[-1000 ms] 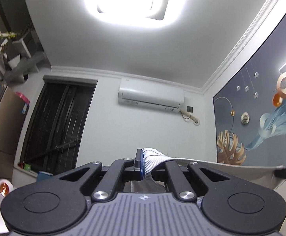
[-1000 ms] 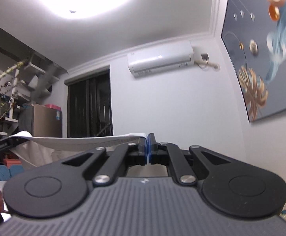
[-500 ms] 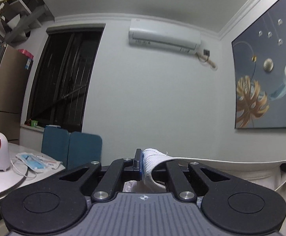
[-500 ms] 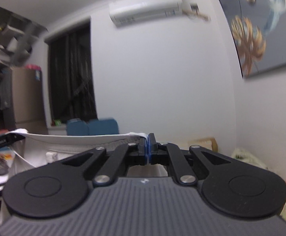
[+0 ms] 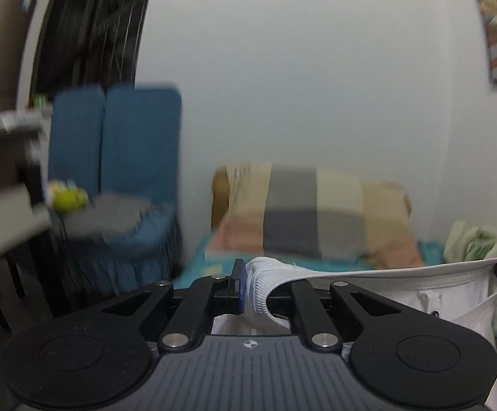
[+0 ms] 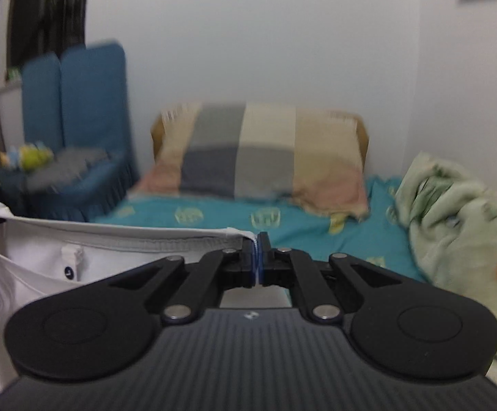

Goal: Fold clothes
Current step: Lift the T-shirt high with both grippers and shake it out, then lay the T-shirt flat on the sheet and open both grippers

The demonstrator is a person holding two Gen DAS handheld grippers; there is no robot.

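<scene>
2 grippers hold a white garment (image 6: 36, 294) in the air over the near end of a bed, its top edge pulled into a taut, nearly level line between them. The long axis runs side to side, and the body of the cloth hangs down from that edge. The left gripper (image 5: 248, 287) has its jaws pinched on a thick ribbed fold of the hem, which bulges out of the clamp. The right gripper (image 6: 257, 260) has its jaws pressed together on a thin corner of the same edge. The fabric is plain white with a stitched band along the top and a small tag inside; whether it is a shirt cannot be told through the motion blur. Ahead lies the teal bedsheet (image 6: 214, 215), flat and open up to a checked pillow (image 6: 262, 157) against the wall. A crumpled pale green blanket (image 6: 460, 226) fills the right side, and a blue chair (image 5: 118, 157) stands off to the left.
</scene>
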